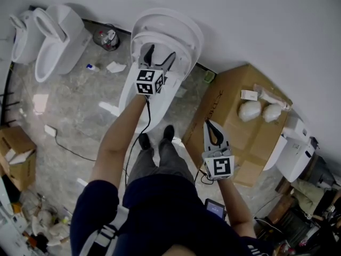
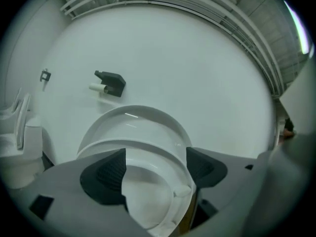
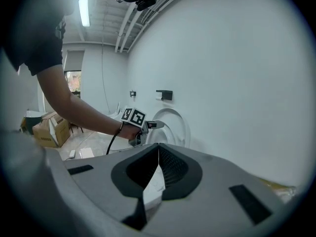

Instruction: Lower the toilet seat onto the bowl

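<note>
A white toilet stands against the wall with its seat [image 1: 161,33] and lid [image 1: 192,33] both raised upright above the bowl [image 1: 129,92]. My left gripper [image 1: 161,55] is open right at the raised seat, one finger on each side of the seat's lower part. In the left gripper view the seat ring [image 2: 148,157] fills the gap between the wide-apart jaws of the left gripper [image 2: 154,168]. My right gripper [image 1: 211,126] hangs shut and holding nothing, off to the right over the cardboard box. Its view shows the toilet seat [image 3: 174,125] and the left gripper [image 3: 154,125] ahead.
A large cardboard box [image 1: 234,105] sits right of the toilet, with another white toilet [image 1: 293,151] beyond it. Two more toilets [image 1: 50,36] stand at the far left. The person's feet [image 1: 155,137] are just before the bowl. A cable [image 1: 80,153] and scraps lie on the floor.
</note>
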The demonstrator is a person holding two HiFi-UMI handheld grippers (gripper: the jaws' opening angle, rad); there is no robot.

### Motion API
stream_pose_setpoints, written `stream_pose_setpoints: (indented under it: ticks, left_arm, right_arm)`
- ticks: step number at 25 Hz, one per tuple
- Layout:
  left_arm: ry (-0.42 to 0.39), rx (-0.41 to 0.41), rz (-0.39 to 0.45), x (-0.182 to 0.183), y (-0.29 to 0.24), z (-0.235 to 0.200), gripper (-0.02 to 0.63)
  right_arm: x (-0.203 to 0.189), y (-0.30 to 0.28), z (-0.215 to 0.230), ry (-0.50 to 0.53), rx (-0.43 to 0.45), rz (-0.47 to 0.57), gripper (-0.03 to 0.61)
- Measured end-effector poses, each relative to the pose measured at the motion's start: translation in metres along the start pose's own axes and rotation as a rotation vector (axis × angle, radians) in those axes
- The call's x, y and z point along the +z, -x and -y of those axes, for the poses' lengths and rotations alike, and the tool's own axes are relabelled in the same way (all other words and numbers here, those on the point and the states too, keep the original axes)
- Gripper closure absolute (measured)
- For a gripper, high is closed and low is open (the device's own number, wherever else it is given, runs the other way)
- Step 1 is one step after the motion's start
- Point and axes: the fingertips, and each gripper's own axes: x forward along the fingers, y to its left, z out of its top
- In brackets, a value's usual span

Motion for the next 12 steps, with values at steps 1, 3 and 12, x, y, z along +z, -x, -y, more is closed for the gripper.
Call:
stream_pose_setpoints:
  ticks: [1, 3, 12]
  left_arm:
    - [0.036, 0.002, -0.005, -0.002, -0.003, -0.003, 0.244]
    - [0.12, 0.007, -0.013, -0.007, -0.008, -0.007, 0.244]
    - [0.63, 0.039, 0.029, -0.013, -0.023, -0.038, 0.245]
  right_arm:
    - [-0.001, -0.001, 0.001, -0.004, -0.001, -0.003, 0.555]
    - [-0.005, -0.001, 0.002, -0.013, -0.002, -0.009, 0.555]
    - [-0.015, -0.004, 0.004, -0.035, 0.003, -0.062, 0.555]
